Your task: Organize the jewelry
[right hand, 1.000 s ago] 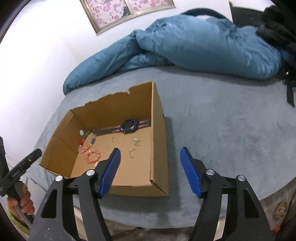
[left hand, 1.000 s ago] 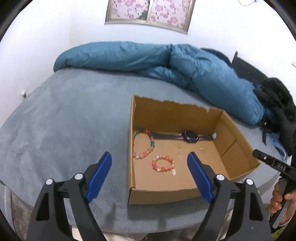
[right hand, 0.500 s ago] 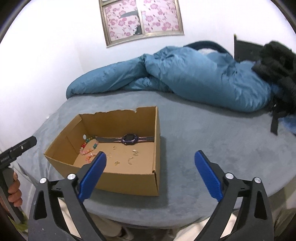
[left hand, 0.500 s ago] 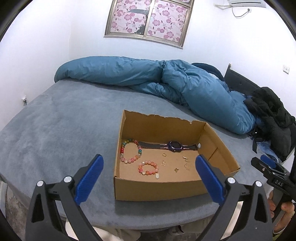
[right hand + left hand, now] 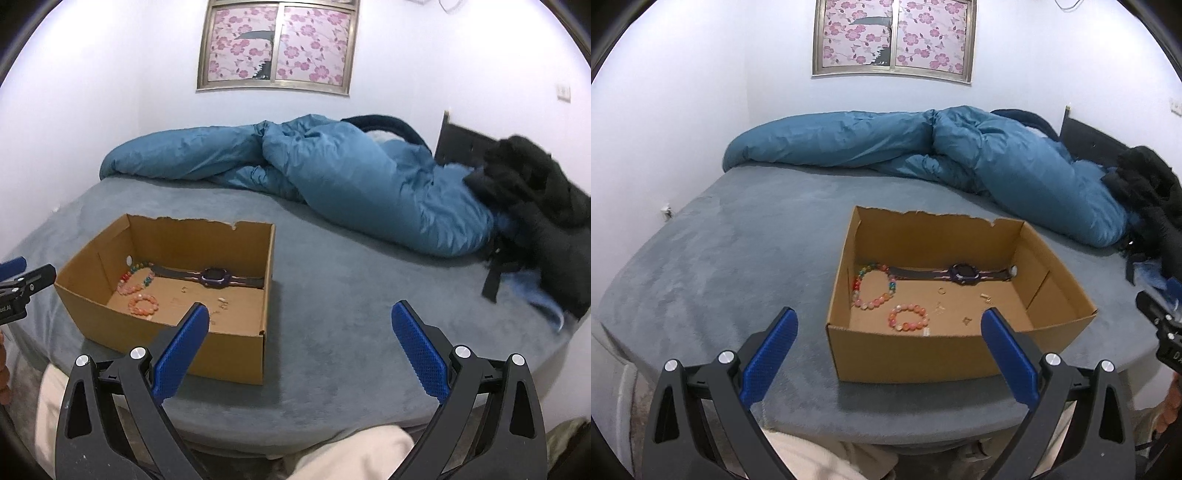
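Black plastic left gripper (image 5: 886, 325), right gripper (image 5: 300, 320), blue textured fingers (image 5: 768, 354), silver screws, cream trousers

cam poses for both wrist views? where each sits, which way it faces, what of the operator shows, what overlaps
Left wrist: on the left claw, angled down at the cardboard box on the bed; claw open and empty, the person's pale trousers below.
Right wrist: on the right claw, facing bed and blue duvet, box at left; claw open, trousers below.
Shared: box, watch, duvet, window.

Grey bed (image 5: 746, 258) — cardboard box (image 5: 923, 356), blue duvet (image 5: 960, 155), black clothing (image 5: 535, 184) on it.
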